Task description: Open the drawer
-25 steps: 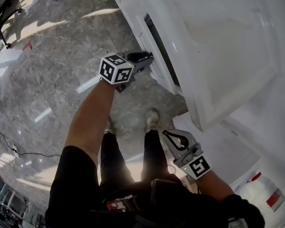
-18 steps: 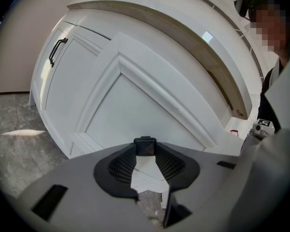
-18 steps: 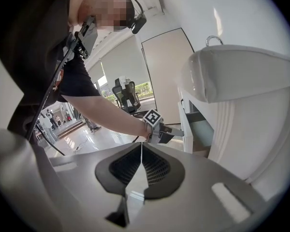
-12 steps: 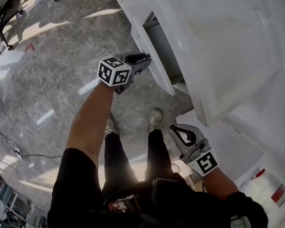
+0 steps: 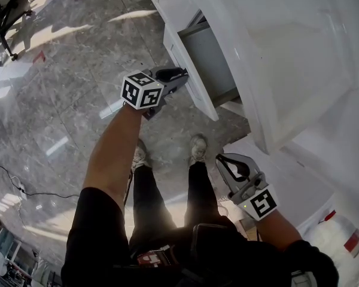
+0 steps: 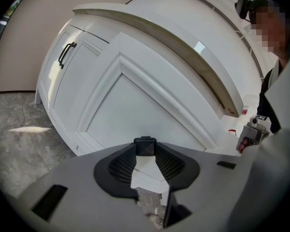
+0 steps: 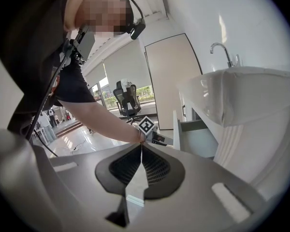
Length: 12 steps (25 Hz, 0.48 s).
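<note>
Left gripper [image 5: 180, 75]: fingers [image 6: 117, 168] partly spread, clamped on black handle [image 6: 145, 147] of part-open white drawer [image 5: 194, 91]; right gripper [image 7: 141, 146]: fingers pressed together, empty.

From where I stand, no word, number or brand name can be read. The left gripper's marker cube [image 5: 145, 88] and the right gripper's marker cube [image 5: 261, 203] carry only black-and-white square patterns. A red-and-white patch [image 5: 151, 258] on the person's dark clothing may hold print, but it is too small and blurred to read.
</note>
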Available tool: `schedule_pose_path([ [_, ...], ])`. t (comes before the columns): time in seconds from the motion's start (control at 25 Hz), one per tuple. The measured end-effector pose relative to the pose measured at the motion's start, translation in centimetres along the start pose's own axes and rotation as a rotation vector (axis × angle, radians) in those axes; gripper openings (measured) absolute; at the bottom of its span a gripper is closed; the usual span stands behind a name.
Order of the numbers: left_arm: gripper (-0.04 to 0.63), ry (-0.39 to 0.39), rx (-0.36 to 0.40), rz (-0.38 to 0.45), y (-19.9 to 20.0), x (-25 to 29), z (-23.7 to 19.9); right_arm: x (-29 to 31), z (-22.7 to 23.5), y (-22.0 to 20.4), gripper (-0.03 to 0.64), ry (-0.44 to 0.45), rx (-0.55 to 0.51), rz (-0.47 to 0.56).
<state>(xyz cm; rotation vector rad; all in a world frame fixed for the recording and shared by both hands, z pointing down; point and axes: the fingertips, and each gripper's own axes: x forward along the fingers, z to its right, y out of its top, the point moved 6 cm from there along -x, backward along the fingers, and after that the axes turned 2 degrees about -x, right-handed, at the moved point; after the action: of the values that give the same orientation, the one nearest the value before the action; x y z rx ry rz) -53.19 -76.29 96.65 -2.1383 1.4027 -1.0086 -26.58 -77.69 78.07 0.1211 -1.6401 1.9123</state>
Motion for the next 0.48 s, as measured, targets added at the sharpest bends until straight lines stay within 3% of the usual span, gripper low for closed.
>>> schedule_pose_path([
  [0.48, 0.124, 0.009, -0.013, 0.009, -1.2, -2.7, -0.1, 1.1, -1.7, 0.4, 0.008, 0.016, -0.016, -0.005],
])
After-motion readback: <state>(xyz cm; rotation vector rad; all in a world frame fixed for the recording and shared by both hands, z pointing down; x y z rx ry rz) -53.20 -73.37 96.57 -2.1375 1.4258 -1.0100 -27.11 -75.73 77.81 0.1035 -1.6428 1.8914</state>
